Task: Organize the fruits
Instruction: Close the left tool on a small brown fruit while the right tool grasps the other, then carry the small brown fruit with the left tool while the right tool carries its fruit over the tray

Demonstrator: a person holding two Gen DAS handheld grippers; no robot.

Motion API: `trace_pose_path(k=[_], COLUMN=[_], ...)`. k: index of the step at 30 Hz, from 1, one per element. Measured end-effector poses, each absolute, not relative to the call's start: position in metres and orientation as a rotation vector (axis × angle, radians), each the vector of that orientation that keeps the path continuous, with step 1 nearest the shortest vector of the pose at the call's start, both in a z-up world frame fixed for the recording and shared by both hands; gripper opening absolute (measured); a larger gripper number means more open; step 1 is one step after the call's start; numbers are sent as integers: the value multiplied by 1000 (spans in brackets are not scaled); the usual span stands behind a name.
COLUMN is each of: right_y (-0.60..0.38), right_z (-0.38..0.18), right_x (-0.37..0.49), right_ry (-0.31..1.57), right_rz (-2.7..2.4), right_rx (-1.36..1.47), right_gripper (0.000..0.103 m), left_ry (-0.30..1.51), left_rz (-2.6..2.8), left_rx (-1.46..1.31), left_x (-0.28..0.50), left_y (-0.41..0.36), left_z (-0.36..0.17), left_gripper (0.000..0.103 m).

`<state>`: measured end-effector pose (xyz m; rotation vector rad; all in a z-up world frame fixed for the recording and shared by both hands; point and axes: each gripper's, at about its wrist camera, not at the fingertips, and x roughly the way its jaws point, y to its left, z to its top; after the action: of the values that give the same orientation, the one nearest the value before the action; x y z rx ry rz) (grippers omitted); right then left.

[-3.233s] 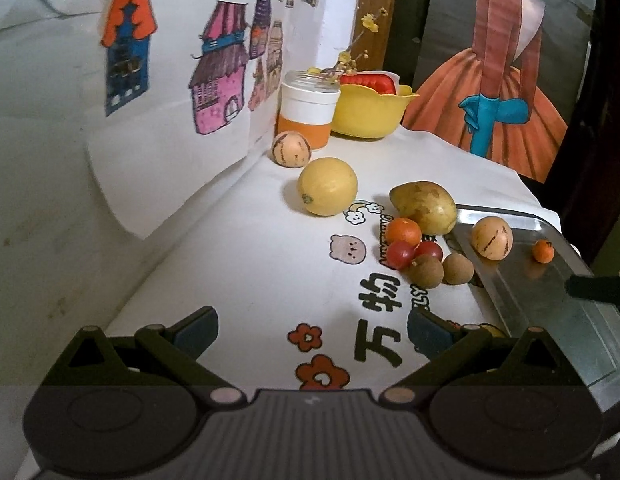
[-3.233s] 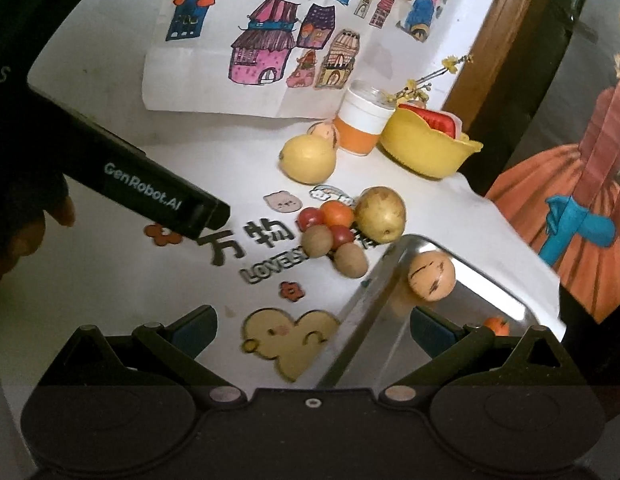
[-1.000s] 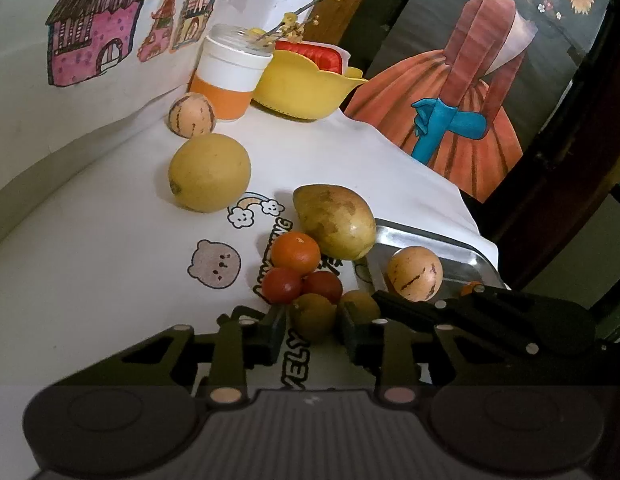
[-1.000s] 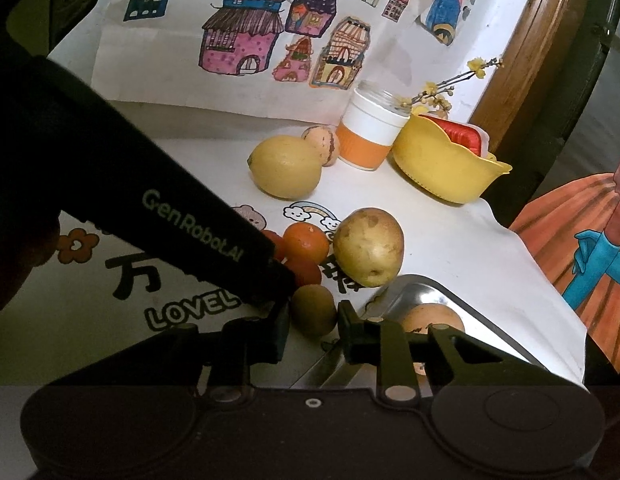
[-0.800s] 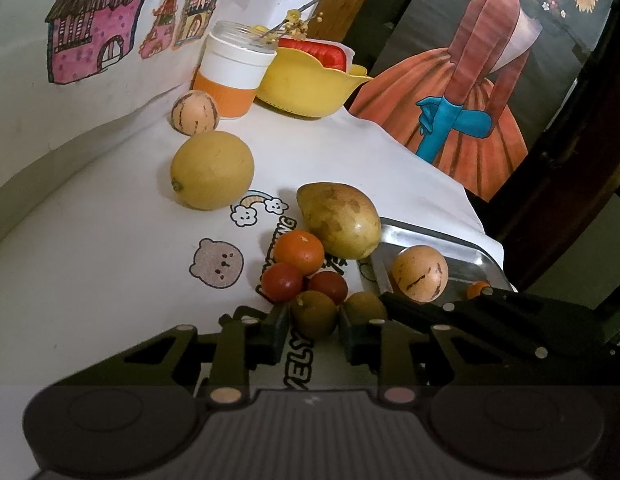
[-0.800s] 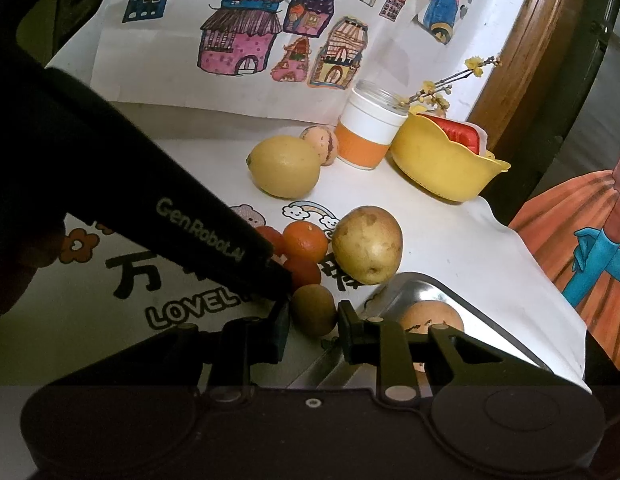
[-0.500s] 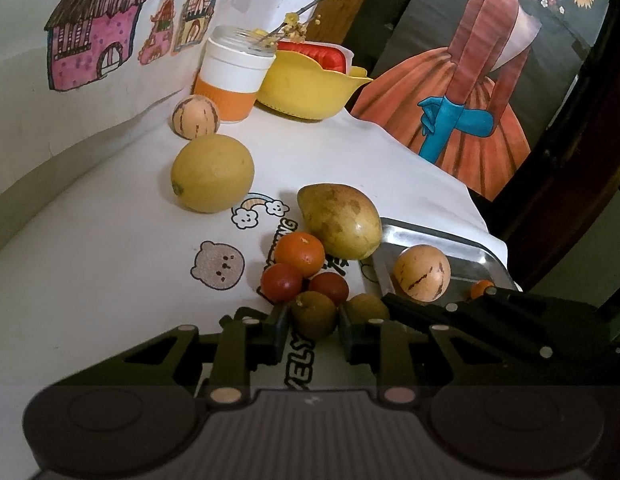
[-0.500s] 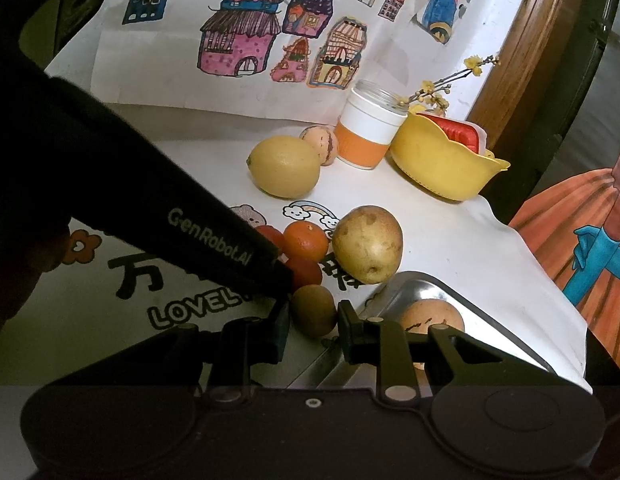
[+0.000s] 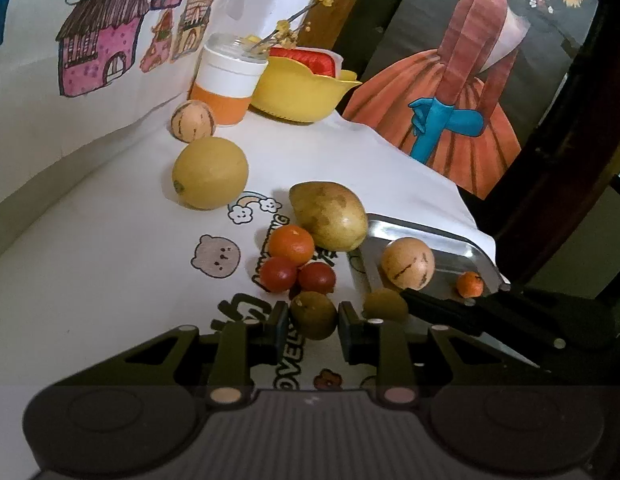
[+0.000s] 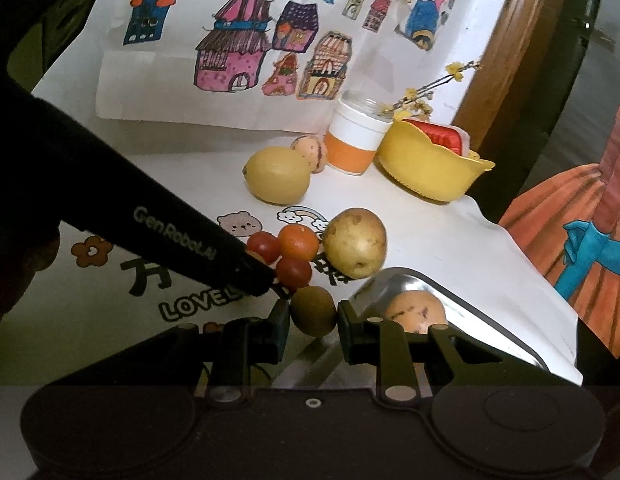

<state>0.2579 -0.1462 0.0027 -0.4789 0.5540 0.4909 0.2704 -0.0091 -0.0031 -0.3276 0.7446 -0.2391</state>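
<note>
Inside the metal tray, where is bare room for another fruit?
The silver metal tray has bare floor between the tan striped fruit and the small orange fruit, and along its far rim. Its near end is hidden behind the right gripper.

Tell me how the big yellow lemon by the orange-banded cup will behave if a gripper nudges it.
The lemon is rounded and sits free on the flat white cloth, so it would probably roll rather than slide. It looks wider than the small brown fruits now between the jaws, so it likely needs a wide opening. The skin seems firm.
</note>
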Motion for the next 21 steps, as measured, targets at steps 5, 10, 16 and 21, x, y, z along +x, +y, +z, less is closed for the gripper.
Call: trace_pose_path(k=[5,10,16,21], right_y=[-164,-185,-212,-235], right_z=[12,17,20,20], right_x=[251,247,245,242], right_ry=[540,528,523,527], right_rz=[447,390,326,275], right_rx=[-443,-413,-383,-365], right_gripper=[27,28,28,28], left_ry=[732,720,712,715], left_rz=[-262,-289,-325,-343], left_rx=[-324,-320,-316,-314], left_x=[266,265,266,269], left_y=[-17,-31,-55,-76], left_z=[4,10,15,14], left_gripper=[28,29,29,29])
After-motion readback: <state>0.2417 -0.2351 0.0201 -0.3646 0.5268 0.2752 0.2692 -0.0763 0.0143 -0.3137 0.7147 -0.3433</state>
